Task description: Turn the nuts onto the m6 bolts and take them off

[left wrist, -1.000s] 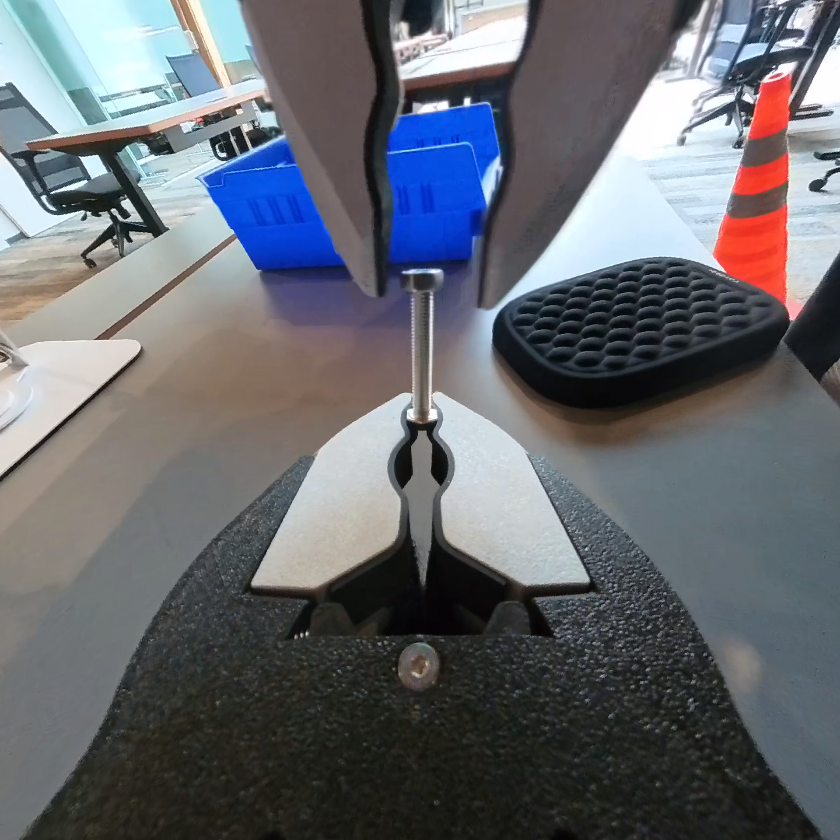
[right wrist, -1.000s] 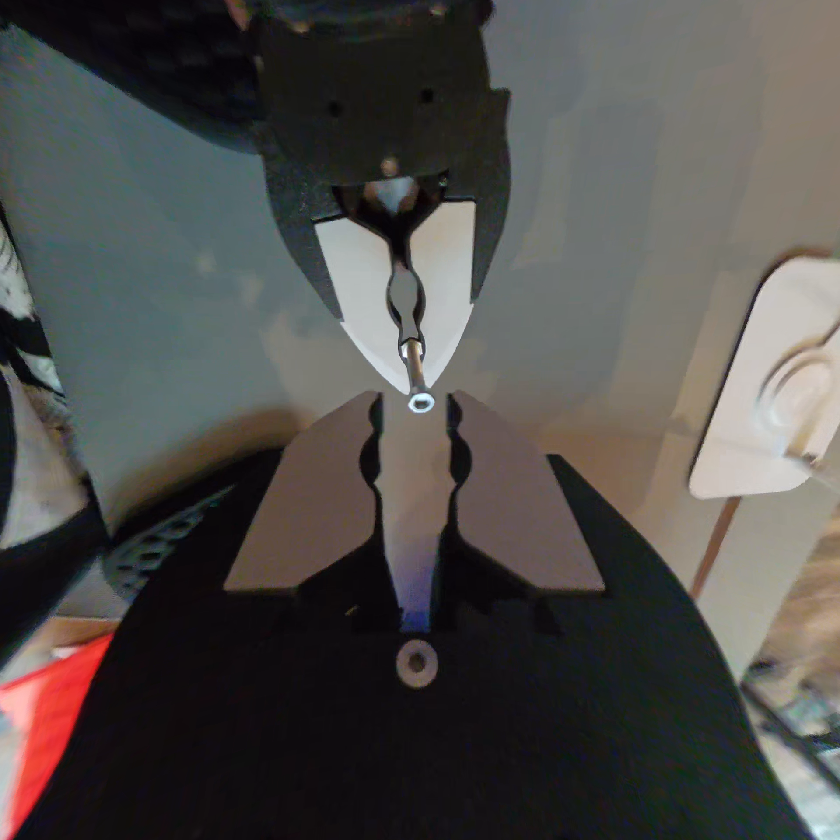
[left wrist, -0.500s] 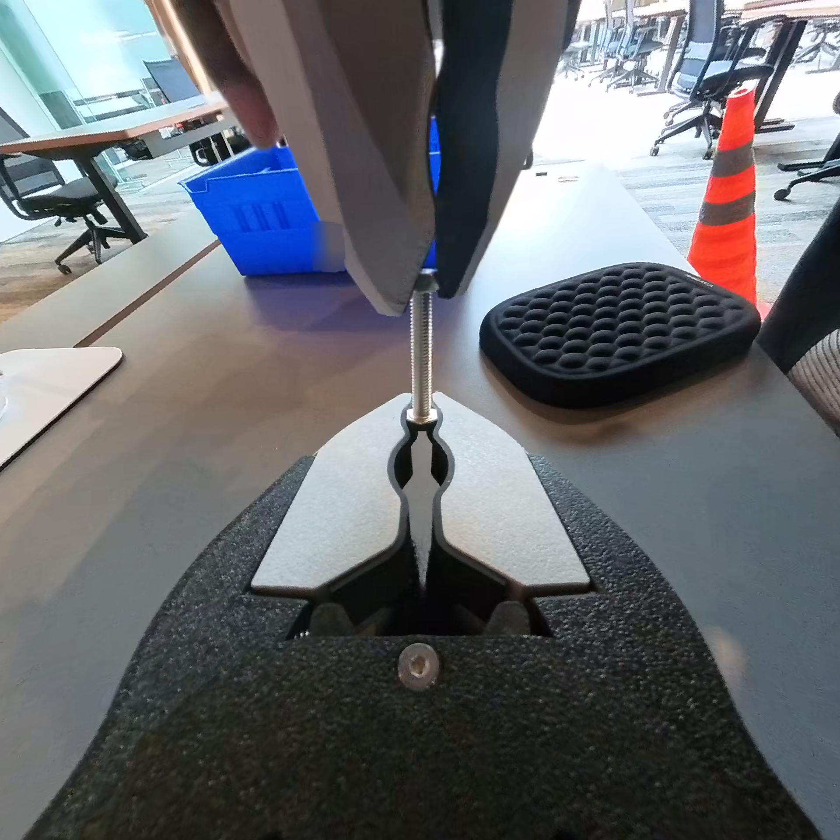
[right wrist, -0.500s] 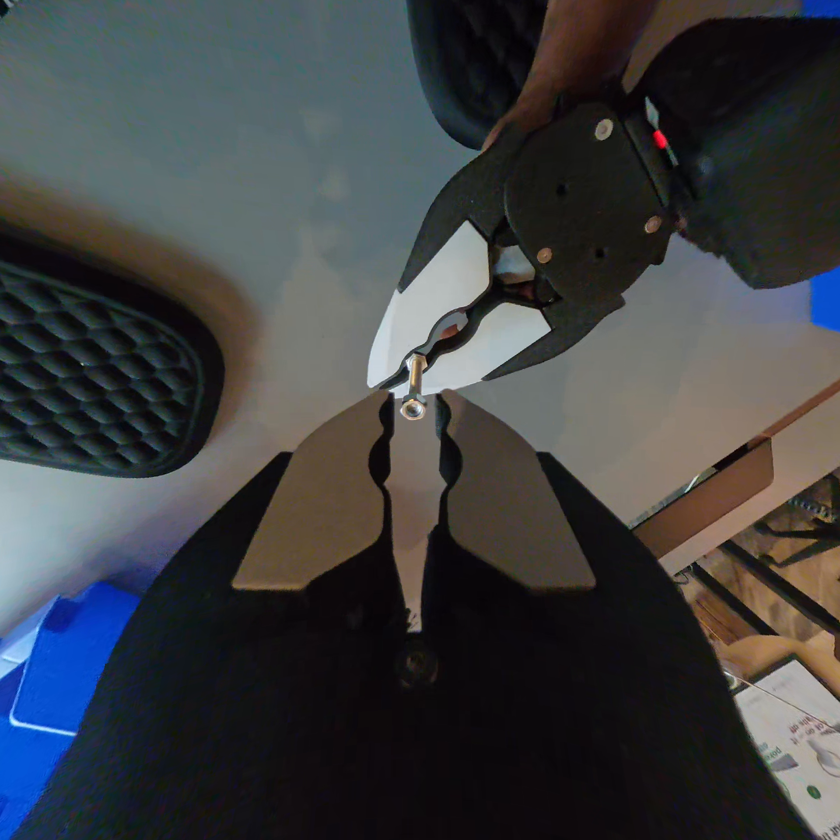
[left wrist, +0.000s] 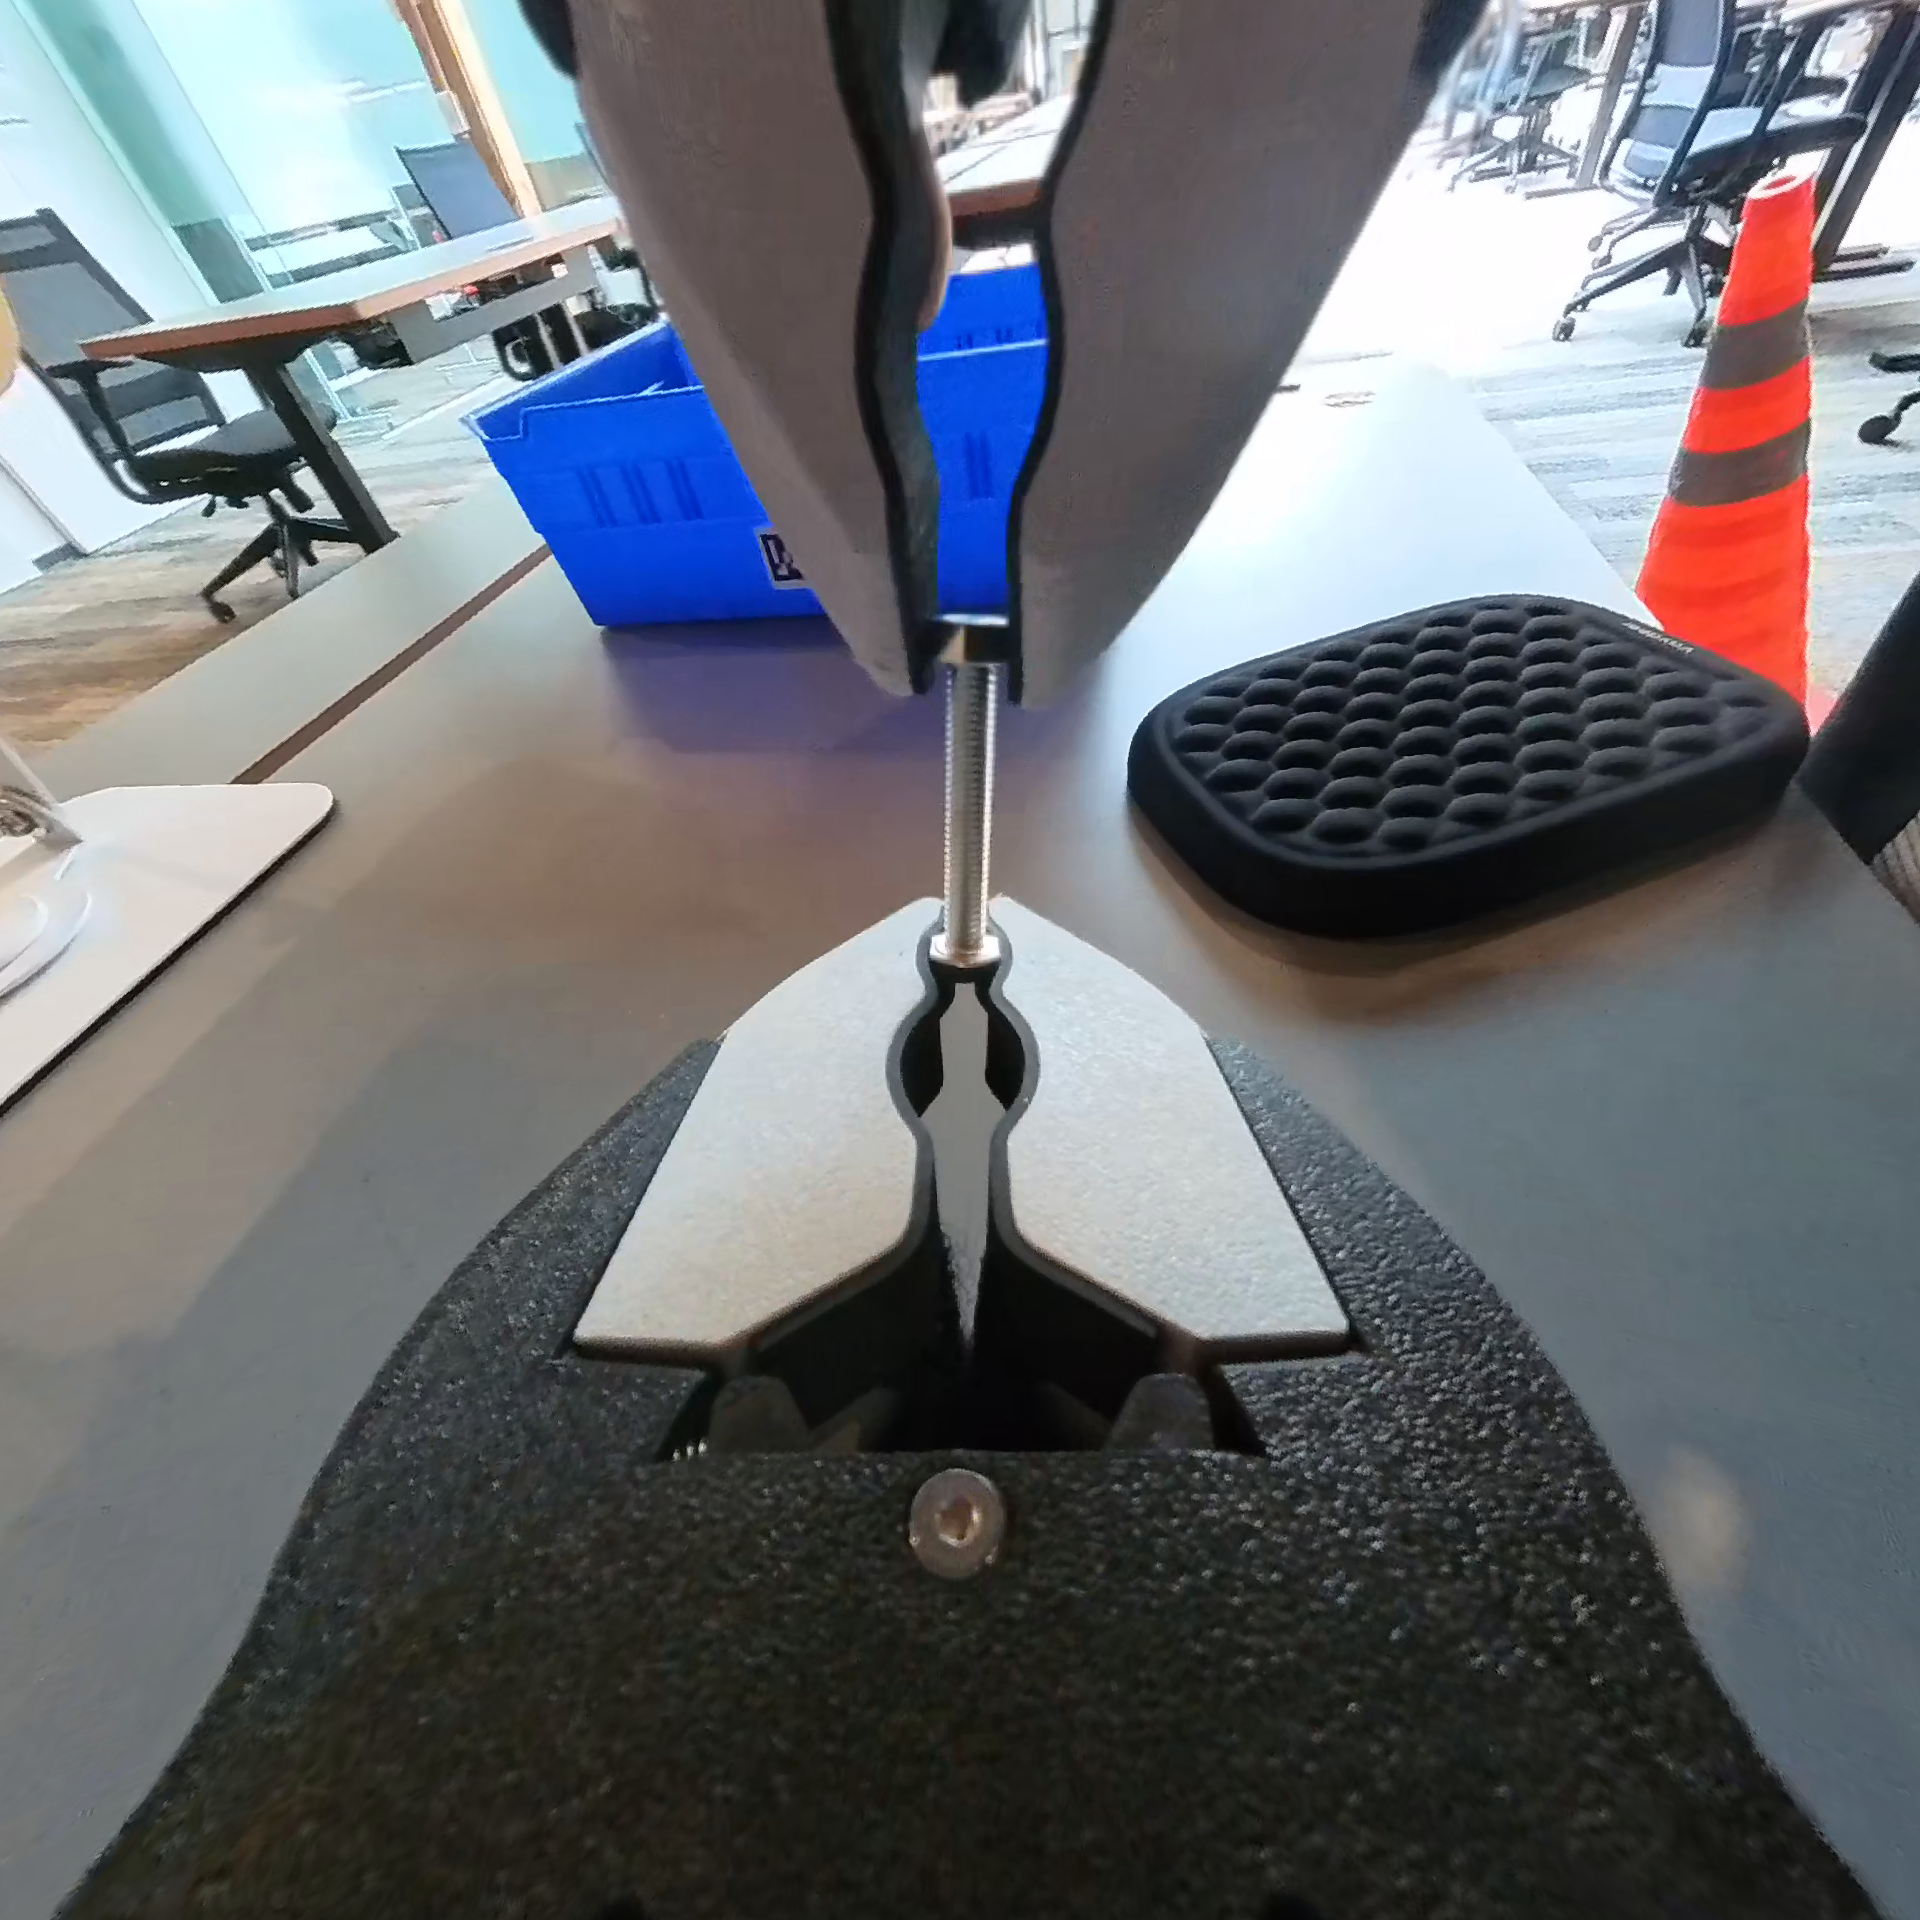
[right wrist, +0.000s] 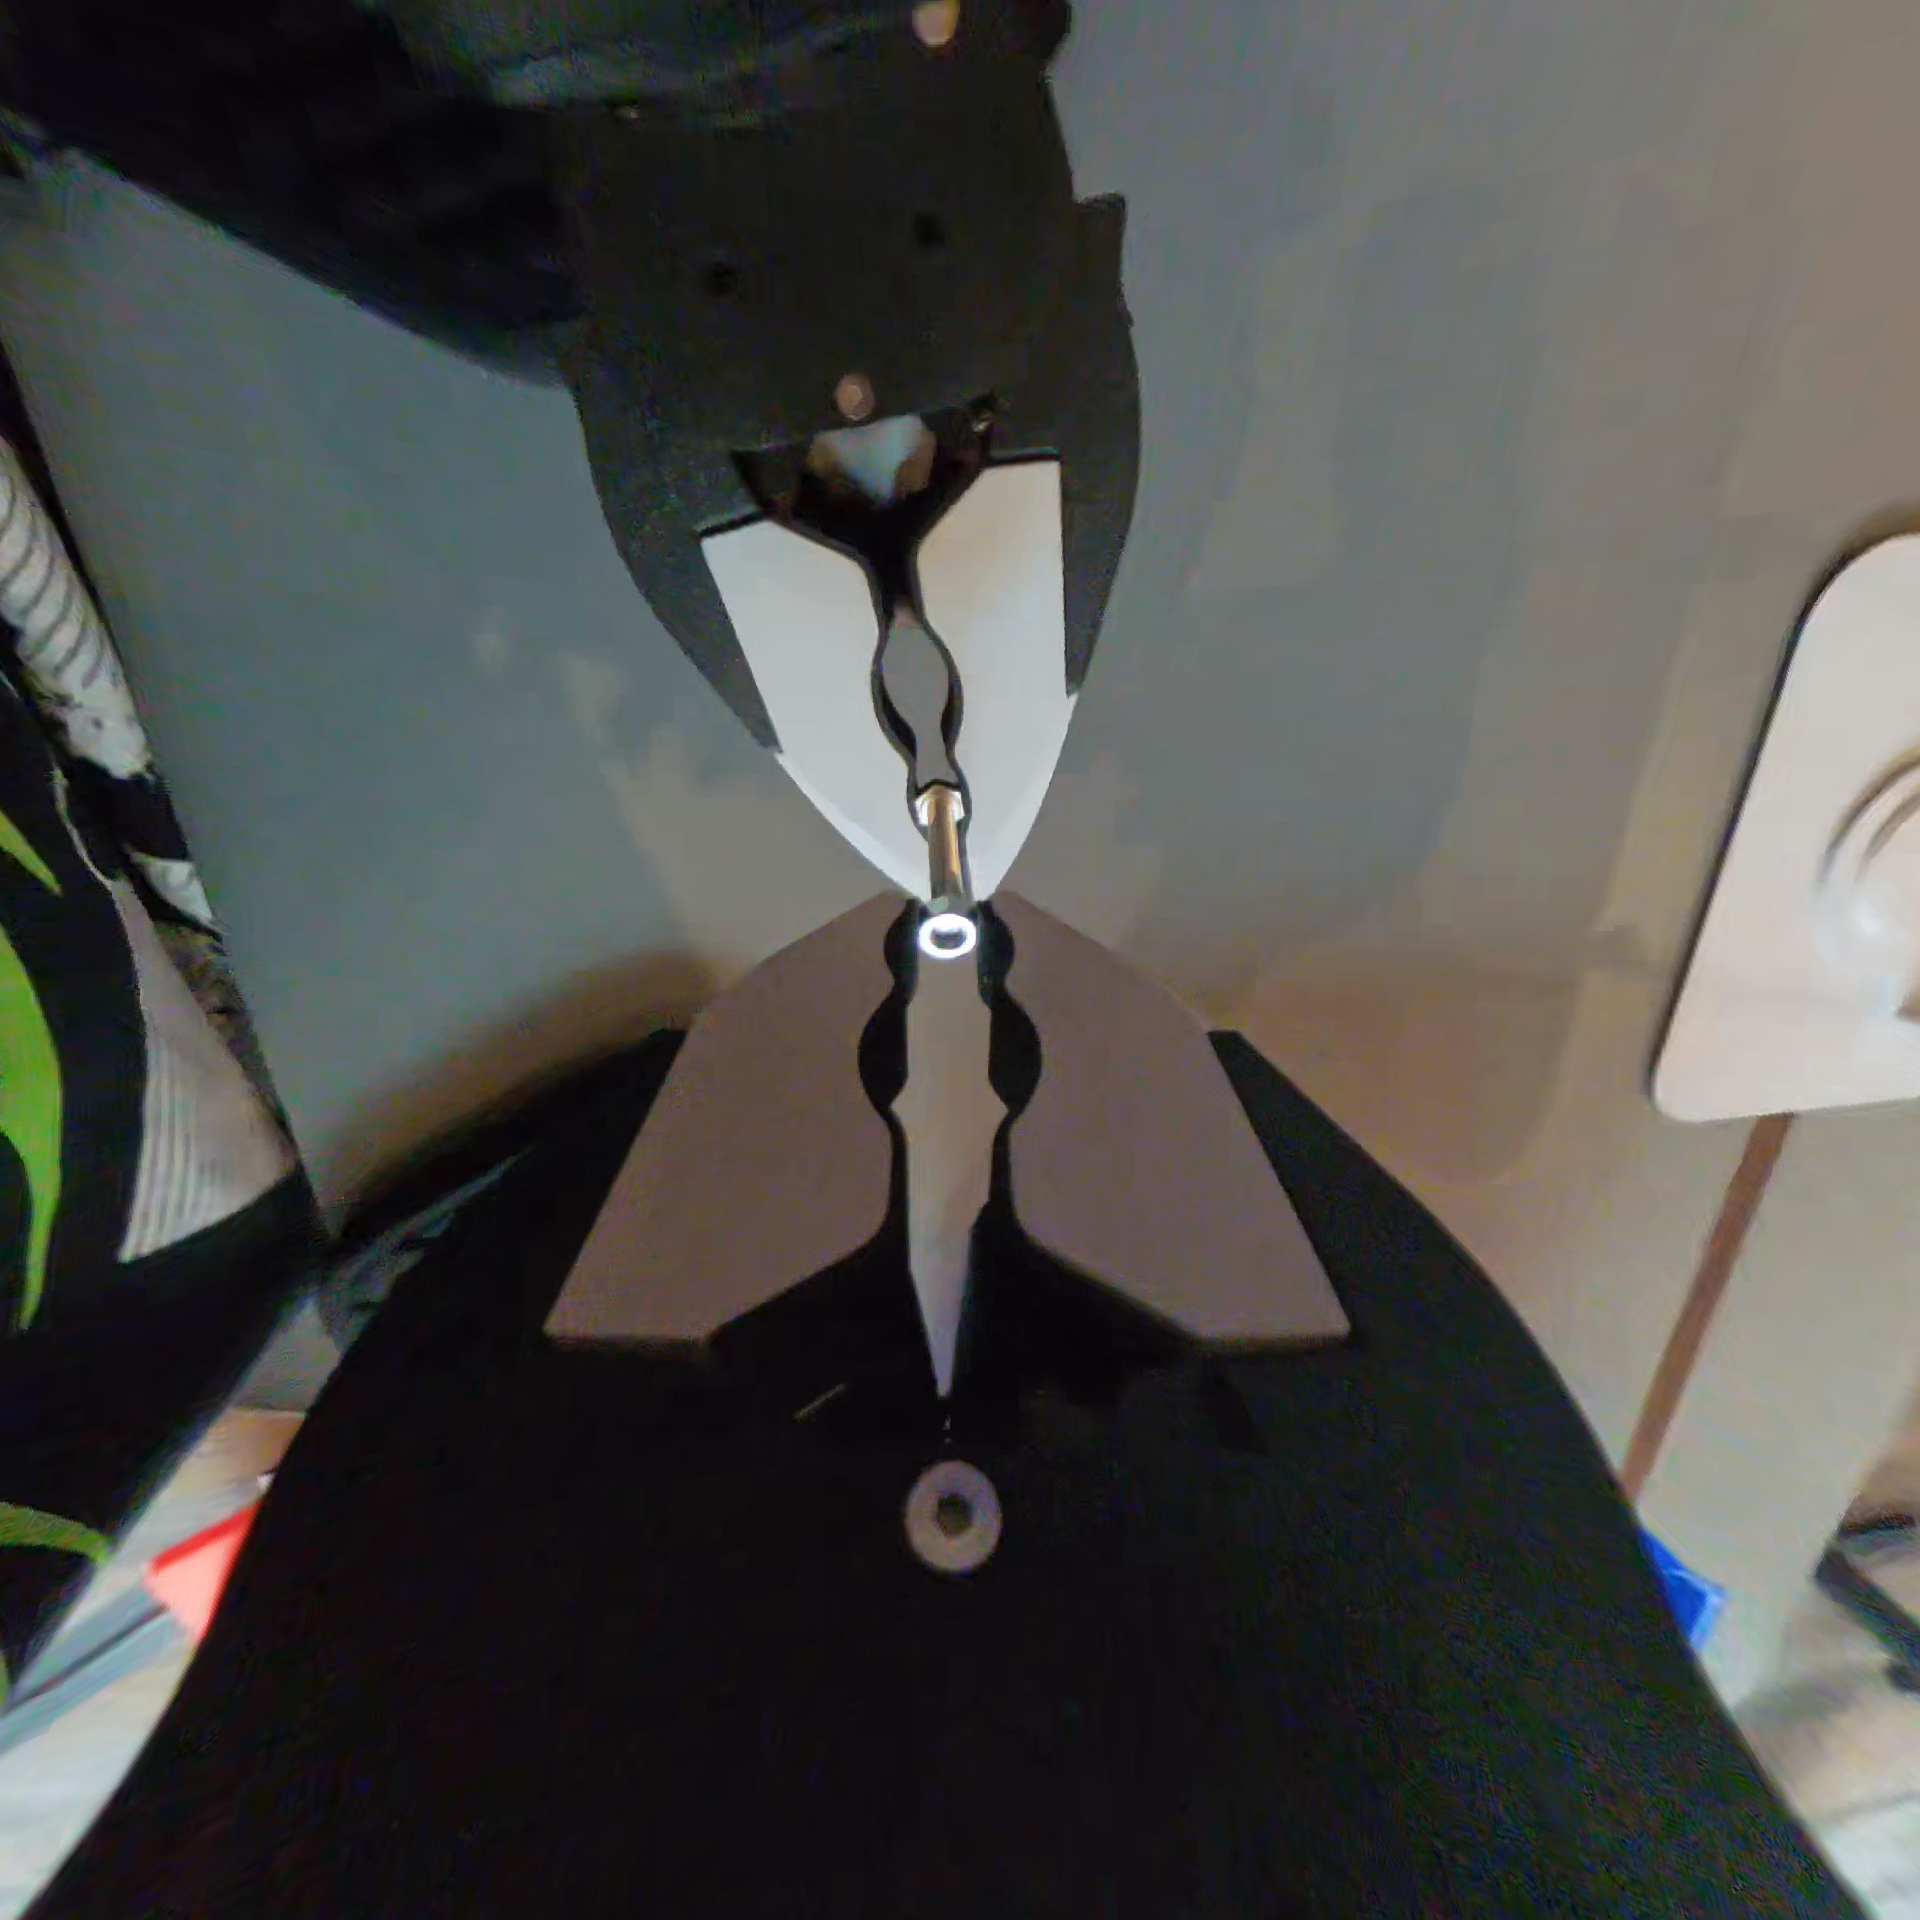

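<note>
Both tongs share one silver threaded bolt (left wrist: pixel 967 800): the left gripper (left wrist: pixel 966 940) pinches the small steel hex nut (left wrist: pixel 967 943) at its tips, while the right gripper (left wrist: pixel 968 655), above, pinches the bolt's cap head. Turning should go best with bolt and nut kept on one axis and the nut held unmoving. Right of them lies a black honeycomb-patterned pad (left wrist: pixel 1455 758); far behind stands a blue plastic bin (left wrist: pixel 665 509), and an orange cone (left wrist: pixel 1745 436) at far right. Nothing seems to block the twist.
</note>
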Available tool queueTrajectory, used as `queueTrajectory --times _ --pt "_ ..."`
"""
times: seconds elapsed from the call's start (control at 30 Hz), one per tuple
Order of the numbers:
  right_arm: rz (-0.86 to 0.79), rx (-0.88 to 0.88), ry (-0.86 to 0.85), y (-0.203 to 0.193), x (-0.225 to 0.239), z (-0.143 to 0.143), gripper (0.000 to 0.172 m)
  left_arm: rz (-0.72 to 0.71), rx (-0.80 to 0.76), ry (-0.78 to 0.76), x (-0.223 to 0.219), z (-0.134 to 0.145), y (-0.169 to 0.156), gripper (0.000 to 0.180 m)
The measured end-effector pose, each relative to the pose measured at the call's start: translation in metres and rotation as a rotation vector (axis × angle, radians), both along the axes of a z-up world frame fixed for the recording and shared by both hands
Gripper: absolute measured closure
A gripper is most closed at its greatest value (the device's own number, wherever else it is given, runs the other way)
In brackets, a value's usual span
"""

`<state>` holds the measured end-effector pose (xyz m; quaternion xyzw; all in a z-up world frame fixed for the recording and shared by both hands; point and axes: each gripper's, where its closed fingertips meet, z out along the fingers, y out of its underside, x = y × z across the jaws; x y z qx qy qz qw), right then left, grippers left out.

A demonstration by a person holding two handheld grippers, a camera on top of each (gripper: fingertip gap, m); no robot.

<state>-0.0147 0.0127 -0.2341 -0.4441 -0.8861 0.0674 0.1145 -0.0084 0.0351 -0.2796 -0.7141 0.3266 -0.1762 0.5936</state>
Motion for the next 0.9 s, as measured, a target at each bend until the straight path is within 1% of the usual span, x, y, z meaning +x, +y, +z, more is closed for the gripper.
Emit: queueTrajectory --times 0.07,0.1,0.13,0.2,0.27,0.3,0.33,0.4,0.57,0.63,0.7,0.8,0.87,0.9 --pt "0.007 0.01 0.009 0.001 0.0 0.0 0.159 -0.005 0.001 0.007 0.001 -0.001 0.0 0.178" --pt "0.057 0.023 0.023 0.001 -0.001 0.001 0.149 -0.008 0.001 0.001 0.001 0.0 -0.001 0.178" --pt "0.137 0.034 0.04 -0.001 -0.003 0.004 0.141 -0.011 -0.001 -0.005 0.001 0.0 -0.001 0.178" --pt "0.368 0.079 0.08 -0.004 -0.003 0.01 0.135 -0.019 -0.002 -0.01 0.002 0.001 -0.001 0.178" --pt "0.652 0.139 0.091 -0.006 0.003 0.014 0.135 -0.025 -0.003 -0.011 0.002 0.001 -0.002 0.178" --pt "0.774 0.165 0.11 -0.007 0.005 0.015 0.139 -0.03 -0.004 -0.011 0.003 0.001 -0.002 0.178" --pt "0.863 0.195 0.135 -0.007 0.003 0.016 0.142 -0.034 -0.004 -0.011 0.003 0.001 -0.003 0.178" --pt "0.954 0.239 0.139 -0.004 0.0 0.014 0.145 -0.041 -0.005 -0.011 0.004 0.001 -0.003 0.178" --pt "1.089 0.297 0.091 -0.001 -0.001 0.006 0.147 -0.048 -0.008 -0.022 0.003 0.001 -0.004 0.178" --pt "1.119 0.308 0.089 -0.002 0.0 0.003 0.152 -0.051 -0.009 -0.024 0.003 0.002 -0.004 0.178" --pt "1.13 0.327 0.117 -0.004 -0.004 0.004 0.161 -0.054 -0.008 -0.022 0.004 0.001 -0.004 0.178" --pt "1.073 0.302 0.116 -0.004 -0.005 0.004 0.161 -0.05 -0.006 -0.022 0.004 0.002 -0.004 0.178" --pt "0.96 0.253 0.114 -0.005 -0.007 0.005 0.161 -0.039 -0.001 -0.027 0.003 0.003 -0.003 0.178" --pt "0.875 0.225 0.103 -0.005 -0.008 0.005 0.161 -0.033 0.001 -0.03 0.002 0.003 -0.003 0.178"
